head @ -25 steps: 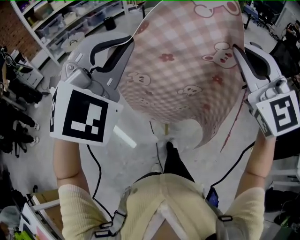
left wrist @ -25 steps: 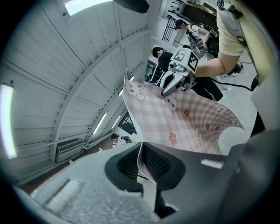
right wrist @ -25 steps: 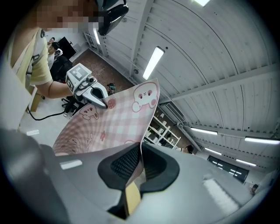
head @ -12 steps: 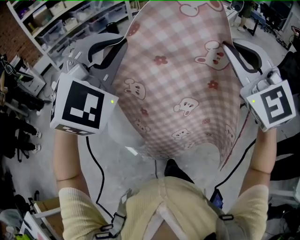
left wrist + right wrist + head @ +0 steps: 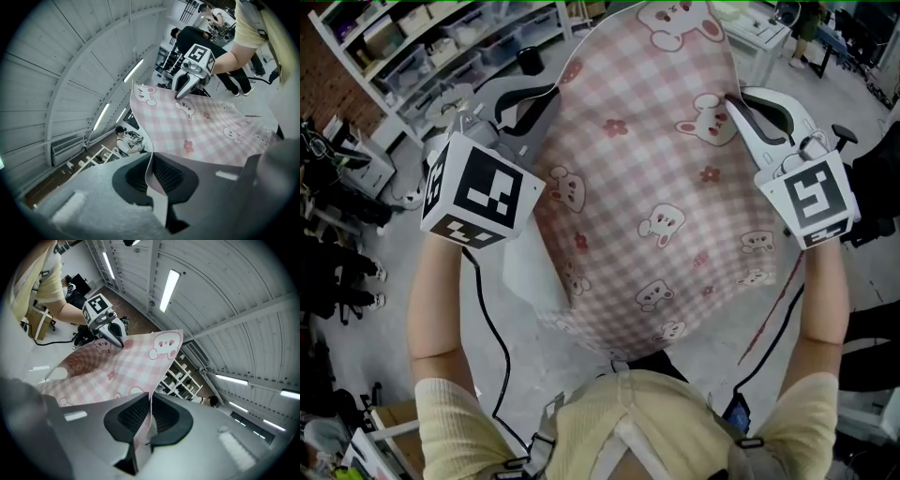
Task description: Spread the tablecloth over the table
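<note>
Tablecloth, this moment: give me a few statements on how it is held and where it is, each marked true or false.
1. The left gripper is clamped on an edge of the tablecloth. True.
2. The tablecloth is plain white. False: it is pink check with rabbits and flowers.
3. The tablecloth lies flat on a table. False: it hangs in the air between the two grippers, above the floor.
4. The right gripper has the cloth's edge between its jaws. True; the jaws have just been opening a little, yet the pads press on it.
</note>
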A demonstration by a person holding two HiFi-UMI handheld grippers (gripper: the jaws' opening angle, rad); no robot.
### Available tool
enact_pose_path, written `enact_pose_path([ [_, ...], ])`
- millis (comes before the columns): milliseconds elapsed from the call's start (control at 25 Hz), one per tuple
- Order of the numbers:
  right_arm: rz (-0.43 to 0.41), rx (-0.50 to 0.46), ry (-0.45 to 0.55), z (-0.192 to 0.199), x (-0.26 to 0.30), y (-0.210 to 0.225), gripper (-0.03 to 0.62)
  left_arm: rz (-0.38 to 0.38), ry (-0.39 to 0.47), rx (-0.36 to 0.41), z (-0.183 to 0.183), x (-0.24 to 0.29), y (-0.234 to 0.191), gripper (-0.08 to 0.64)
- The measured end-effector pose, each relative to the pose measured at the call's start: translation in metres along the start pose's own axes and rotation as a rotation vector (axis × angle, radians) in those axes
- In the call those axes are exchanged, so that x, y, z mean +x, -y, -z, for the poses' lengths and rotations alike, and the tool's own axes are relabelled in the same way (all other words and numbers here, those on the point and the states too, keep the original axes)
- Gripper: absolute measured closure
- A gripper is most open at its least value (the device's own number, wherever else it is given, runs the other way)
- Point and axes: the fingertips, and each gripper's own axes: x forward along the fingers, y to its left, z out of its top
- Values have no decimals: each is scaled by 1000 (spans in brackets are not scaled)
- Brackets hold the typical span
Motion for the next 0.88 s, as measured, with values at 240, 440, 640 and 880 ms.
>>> enact_pose_path([
  [240, -34, 42, -30, 60, 41, 19, 563, 65, -61, 7, 20, 77, 9, 546],
  [440, -60, 62, -71, 109, 66, 10, 563, 113, -110, 29, 42, 126, 29, 546],
  [640, -64, 132, -105, 164, 82, 2, 563, 172, -150, 47, 56, 172, 58, 546],
  [880, -54, 168, -160, 211, 108, -12, 563, 236, -199, 65, 84, 219, 81, 546],
])
